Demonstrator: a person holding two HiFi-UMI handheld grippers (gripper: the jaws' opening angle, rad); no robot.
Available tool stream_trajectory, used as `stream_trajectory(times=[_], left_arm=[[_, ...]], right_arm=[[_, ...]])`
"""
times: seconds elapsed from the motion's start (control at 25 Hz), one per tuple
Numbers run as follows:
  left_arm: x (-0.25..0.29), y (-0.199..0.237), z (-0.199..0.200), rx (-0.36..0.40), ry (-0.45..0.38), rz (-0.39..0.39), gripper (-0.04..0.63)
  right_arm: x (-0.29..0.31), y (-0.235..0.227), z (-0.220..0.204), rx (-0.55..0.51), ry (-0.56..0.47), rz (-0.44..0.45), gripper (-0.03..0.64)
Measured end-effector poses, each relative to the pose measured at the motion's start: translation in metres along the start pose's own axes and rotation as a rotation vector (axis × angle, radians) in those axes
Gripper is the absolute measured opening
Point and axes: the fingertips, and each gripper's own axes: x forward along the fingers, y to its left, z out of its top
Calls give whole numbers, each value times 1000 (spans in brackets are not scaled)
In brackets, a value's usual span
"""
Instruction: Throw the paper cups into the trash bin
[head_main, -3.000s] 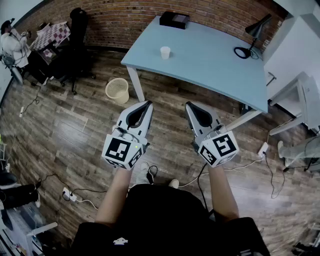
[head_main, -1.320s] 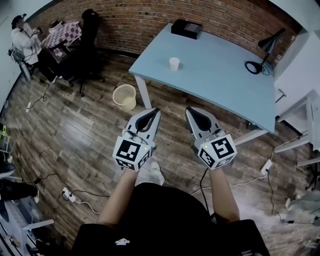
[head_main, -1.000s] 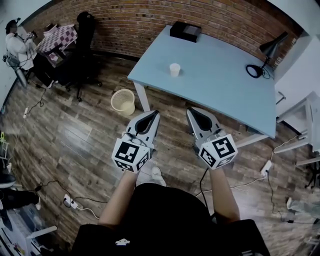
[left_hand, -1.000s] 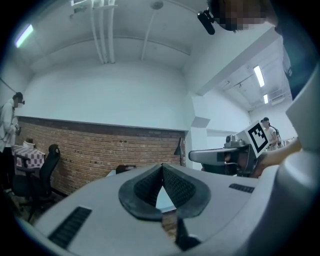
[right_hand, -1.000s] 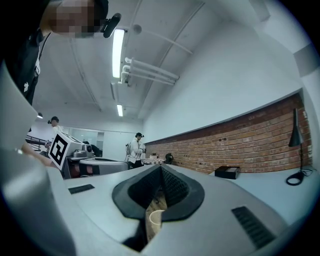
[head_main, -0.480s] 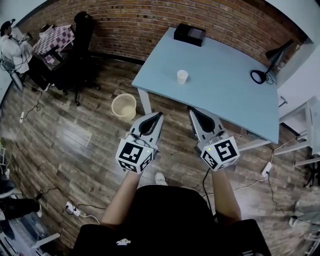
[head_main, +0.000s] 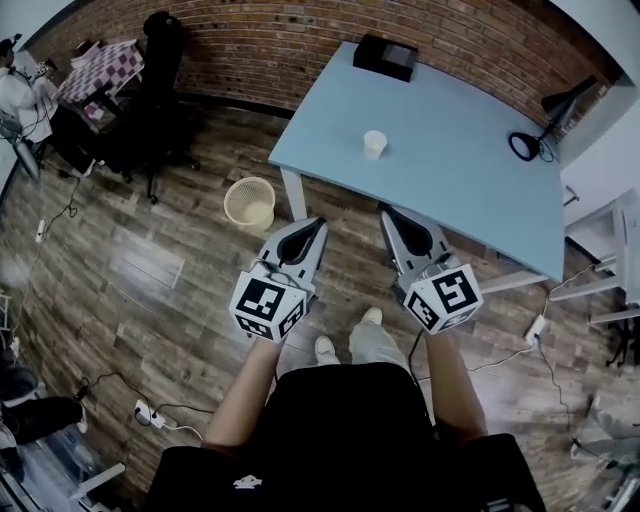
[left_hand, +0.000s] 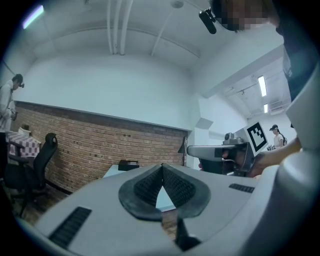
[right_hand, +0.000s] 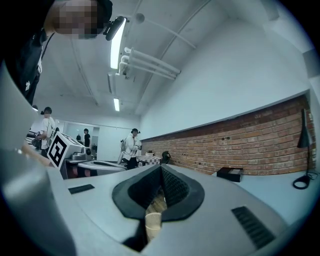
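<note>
The left gripper (head_main: 316, 226) and the right gripper (head_main: 388, 213) are both closed and empty, side by side above the floor. I judge nothing is done yet: the paper cup (head_main: 375, 144) stands on the table (head_main: 470, 175), well apart. The trash bin (head_main: 249, 203) stands beside the table leg (head_main: 293, 196). The lamp (head_main: 560, 115) and the black box (head_main: 386, 57) block nothing.

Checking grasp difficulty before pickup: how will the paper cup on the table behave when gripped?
The cup looks small and is paper, so probably light and easily crushed. Standing upright on the smooth table, it would likely tip or slide if nudged.
</note>
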Motion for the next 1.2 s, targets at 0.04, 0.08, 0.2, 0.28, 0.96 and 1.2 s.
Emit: stream_trajectory(times=[0.04,0.08,0.2,0.28,0.96,1.2], left_arm=[[1,1,-1,-2,1,2,9],[3,3,-2,-3,4,4,9],[9,6,-8,-5,11,7,9],[15,9,-11,-5,17,10,9],[92,57,-11,12,14,75,9],[127,72,-18,6,28,75,9]], right_arm=[[2,-2,0,0,0,-1,5],[4,-4,-1,1,1,-1,5],[9,-11,-4,2,0,2,5],[14,-17,-6,8,-4,4,5],[71,-107,-27,28,32,14,5],[94,-138,-33,26,39,23,5]])
